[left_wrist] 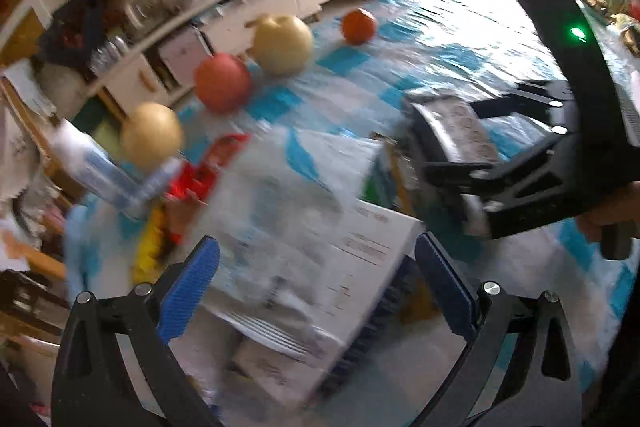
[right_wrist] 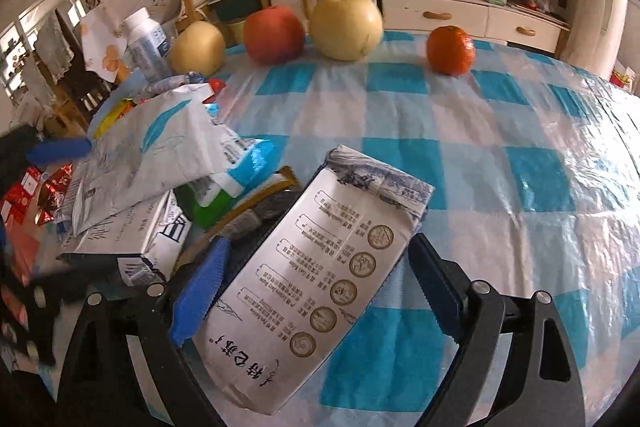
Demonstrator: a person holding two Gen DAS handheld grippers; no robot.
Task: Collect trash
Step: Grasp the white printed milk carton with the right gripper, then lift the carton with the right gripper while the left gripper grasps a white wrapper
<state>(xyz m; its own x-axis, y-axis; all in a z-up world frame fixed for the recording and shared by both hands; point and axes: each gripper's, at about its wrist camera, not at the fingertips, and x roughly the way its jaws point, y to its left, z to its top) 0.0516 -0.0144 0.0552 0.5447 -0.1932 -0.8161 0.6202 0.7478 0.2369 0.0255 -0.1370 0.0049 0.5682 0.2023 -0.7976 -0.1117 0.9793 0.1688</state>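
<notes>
Right gripper [right_wrist: 316, 291] jaws spread wide around the milk carton [right_wrist: 320, 275], near edge of the checked table [right_wrist: 520, 131]; pads apparently not pressing. Left gripper [left_wrist: 316, 291] open, empty, over the blurred trash pile [left_wrist: 280, 211]. Centre the carton, then close squarely.

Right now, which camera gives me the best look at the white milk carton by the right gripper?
The right wrist view: the milk carton lies sharp between the right gripper's open jaws, its printed side readable. The left wrist view shows it small, blurred and partly hidden.
</notes>
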